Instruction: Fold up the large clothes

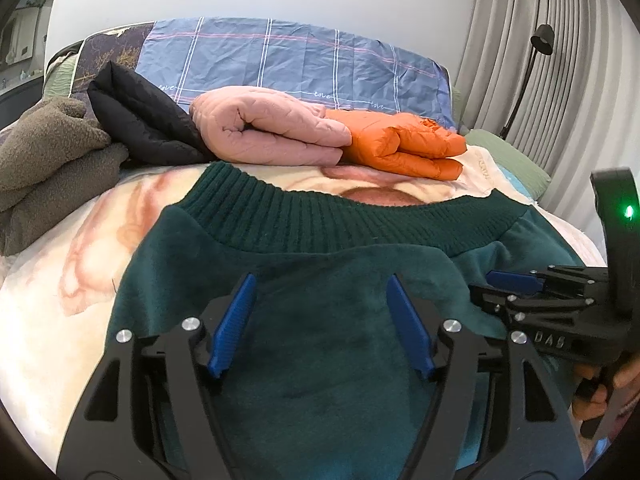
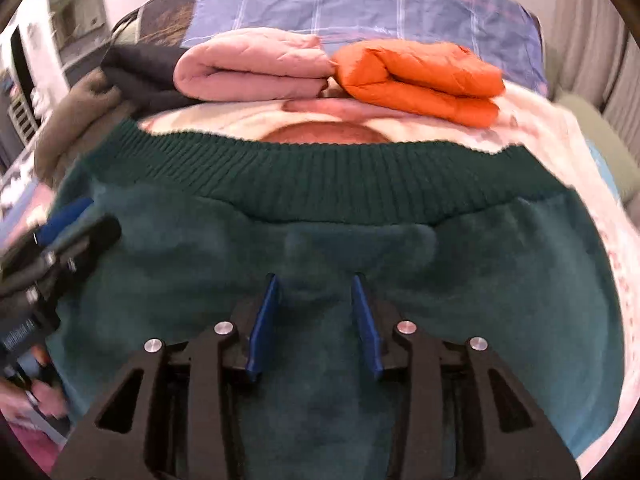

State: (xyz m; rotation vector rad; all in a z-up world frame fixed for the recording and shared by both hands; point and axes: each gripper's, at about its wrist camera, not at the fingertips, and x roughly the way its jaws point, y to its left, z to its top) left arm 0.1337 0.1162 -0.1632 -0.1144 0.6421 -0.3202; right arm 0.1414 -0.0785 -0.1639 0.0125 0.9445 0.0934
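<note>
Mid-fold on the green sweater [image 1: 320,340]. It lies on the bed [image 1: 52,340], on the pale printed blanket, with its ribbed band [image 1: 340,220] at the far edge. It looks already doubled into a compact block, though I can't tell how many layers.

Left gripper [image 1: 320,292]: jaws wide, nothing between the pads, hovering over the near part of the fleece. Right gripper [image 2: 316,280]: jaws narrower but apart, just over a small ridge in the fabric. No clamp that I can see, and the view is motion-blurred.

Both grippers sit side by side over the near half, empty, so my read is release or re-grip between folds.

Next move probably calls for a pinch on the near edge with each gripper, through all layers, then a lift over toward the ribbed band with the corners level. Risk: grabbing the top layer only.

Finished pieces, the pink jacket [image 1: 272,128] and the orange jacket [image 1: 404,148], are stacked behind and well apart.
</note>
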